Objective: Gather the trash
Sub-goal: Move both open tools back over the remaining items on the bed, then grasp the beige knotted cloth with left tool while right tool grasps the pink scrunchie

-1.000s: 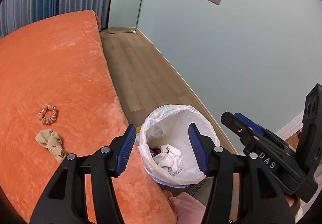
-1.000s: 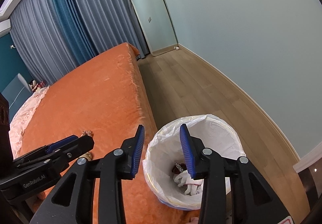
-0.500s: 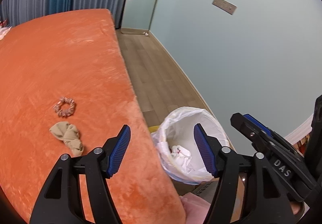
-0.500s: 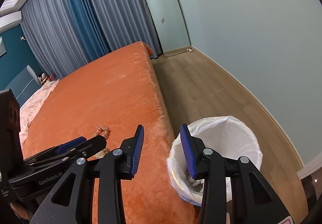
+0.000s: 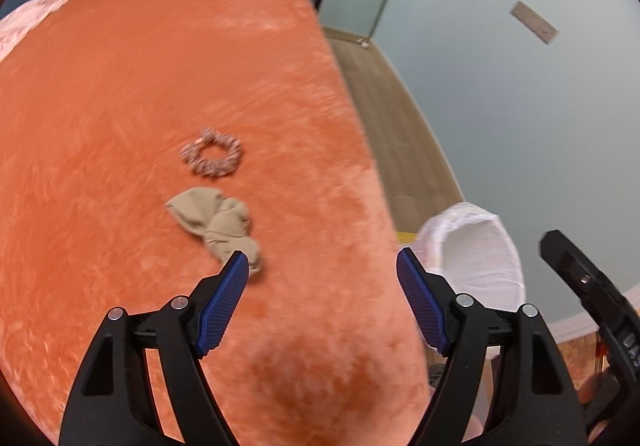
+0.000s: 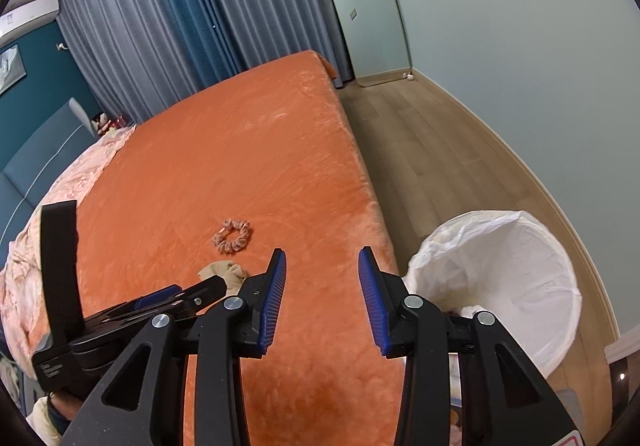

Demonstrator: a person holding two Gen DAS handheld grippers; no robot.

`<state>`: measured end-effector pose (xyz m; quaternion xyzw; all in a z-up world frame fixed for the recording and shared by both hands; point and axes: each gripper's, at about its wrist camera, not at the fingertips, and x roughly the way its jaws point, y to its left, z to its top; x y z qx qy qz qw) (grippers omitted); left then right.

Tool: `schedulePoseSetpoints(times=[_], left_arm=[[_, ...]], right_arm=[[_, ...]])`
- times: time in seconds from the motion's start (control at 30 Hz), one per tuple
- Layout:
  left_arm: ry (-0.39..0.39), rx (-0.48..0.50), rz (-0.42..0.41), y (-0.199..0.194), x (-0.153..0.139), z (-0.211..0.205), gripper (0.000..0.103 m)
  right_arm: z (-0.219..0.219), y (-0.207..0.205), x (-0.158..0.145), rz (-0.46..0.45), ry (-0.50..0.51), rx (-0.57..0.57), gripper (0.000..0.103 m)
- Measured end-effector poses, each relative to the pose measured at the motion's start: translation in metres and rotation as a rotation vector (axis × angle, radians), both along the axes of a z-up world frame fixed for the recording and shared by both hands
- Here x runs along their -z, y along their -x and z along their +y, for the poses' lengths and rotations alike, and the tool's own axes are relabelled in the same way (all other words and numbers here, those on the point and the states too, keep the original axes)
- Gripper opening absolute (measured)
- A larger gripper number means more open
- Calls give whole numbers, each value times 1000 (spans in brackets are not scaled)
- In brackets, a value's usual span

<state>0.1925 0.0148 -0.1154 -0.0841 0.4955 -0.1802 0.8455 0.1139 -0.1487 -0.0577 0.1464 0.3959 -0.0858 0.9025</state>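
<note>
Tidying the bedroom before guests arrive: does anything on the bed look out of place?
Yes. A crumpled beige cloth and a pink scrunchie lie loose on the orange bedspread, near the edge beside the lined trash bin. Otherwise the bedspread looks smooth.

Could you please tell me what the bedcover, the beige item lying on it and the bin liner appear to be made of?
The bedcover looks like plush orange fleece or velvet: its nap shows brushed streaks. The beige item seems a thin, matte knit, perhaps a stocking, as it bunches into soft knots. The bin liner looks like thin, white, slightly glossy plastic film with crinkled folds.
</note>
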Motion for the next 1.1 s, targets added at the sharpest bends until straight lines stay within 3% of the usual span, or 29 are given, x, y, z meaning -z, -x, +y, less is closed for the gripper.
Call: schedulePoseSetpoints(times=[0.57, 0.73, 0.87, 1.1], left_arm=[[-43, -94, 209, -66, 104, 32, 71], [1, -80, 269, -69, 125, 39, 47], [39, -80, 258, -69, 122, 49, 39], [24, -145, 188, -70, 100, 92, 38]], right_arm=[[28, -65, 74, 129, -44, -64, 37], [37, -79, 89, 157, -47, -81, 37], [48, -90, 97, 174, -44, -100, 37], [77, -121, 110, 190, -41, -156, 37]])
